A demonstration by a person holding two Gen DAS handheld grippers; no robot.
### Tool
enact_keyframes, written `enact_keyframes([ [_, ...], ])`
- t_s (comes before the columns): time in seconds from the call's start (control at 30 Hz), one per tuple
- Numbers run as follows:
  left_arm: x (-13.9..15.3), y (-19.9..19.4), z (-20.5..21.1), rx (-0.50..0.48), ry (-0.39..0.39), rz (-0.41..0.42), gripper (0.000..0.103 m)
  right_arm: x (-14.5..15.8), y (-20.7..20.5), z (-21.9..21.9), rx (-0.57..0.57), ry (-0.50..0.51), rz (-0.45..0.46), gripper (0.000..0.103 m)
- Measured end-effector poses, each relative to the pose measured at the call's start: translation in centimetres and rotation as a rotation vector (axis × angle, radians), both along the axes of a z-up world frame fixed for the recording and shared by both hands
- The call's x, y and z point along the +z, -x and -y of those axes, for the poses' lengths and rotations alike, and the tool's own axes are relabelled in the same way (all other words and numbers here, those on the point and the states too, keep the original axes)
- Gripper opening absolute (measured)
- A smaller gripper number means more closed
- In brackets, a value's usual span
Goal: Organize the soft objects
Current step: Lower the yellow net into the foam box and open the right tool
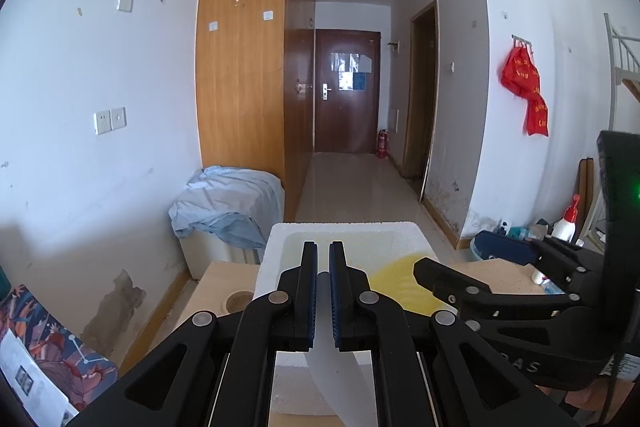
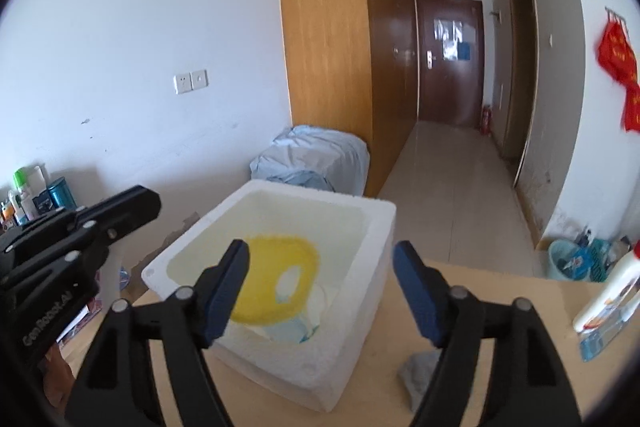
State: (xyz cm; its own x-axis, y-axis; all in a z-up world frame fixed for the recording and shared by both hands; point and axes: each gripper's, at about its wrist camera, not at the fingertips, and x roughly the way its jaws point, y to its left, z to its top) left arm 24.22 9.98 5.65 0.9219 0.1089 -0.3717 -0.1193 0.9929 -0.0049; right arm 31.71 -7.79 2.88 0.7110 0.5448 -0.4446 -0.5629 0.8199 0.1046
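A white foam box (image 2: 372, 251) stands on the wooden table (image 2: 500, 291). Inside it lie a yellow soft ring (image 2: 276, 267) and pale soft items (image 2: 316, 301). My left gripper (image 1: 323, 259) is shut on a thin white soft sheet (image 1: 332, 375) that hangs down between its pads, held over the box's near rim (image 1: 280, 235). The yellow ring (image 1: 396, 275) shows in the box beyond it. My right gripper (image 2: 320, 259) is open and empty above the box's near side. A grey soft lump (image 2: 418, 371) lies on the table right of the box.
A white spray bottle (image 2: 612, 291) stands on the table at the right. A low unit draped in blue cloth (image 2: 316, 155) sits beyond the table by the wooden wardrobe (image 2: 328, 27). Bottles (image 2: 24, 195) crowd the far left. A hole (image 1: 239, 301) is in the tabletop.
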Motion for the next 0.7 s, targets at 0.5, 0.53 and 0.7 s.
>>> enact_keyframes([
  [0.5,0.1,-0.2,0.1,0.0,-0.006,0.008,0.006,0.5,0.7,1.1,-0.014,-0.003,0.038,0.078],
  [0.53,0.3,-0.3,0.0,0.0,-0.006,0.01,0.006,0.6,0.7,1.3,-0.018,-0.006,0.04,0.078],
  [0.7,1.1,-1.1,-0.1,0.005,0.0,0.023,0.006,0.7,0.5,2.1,-0.036,-0.017,0.047,0.078],
])
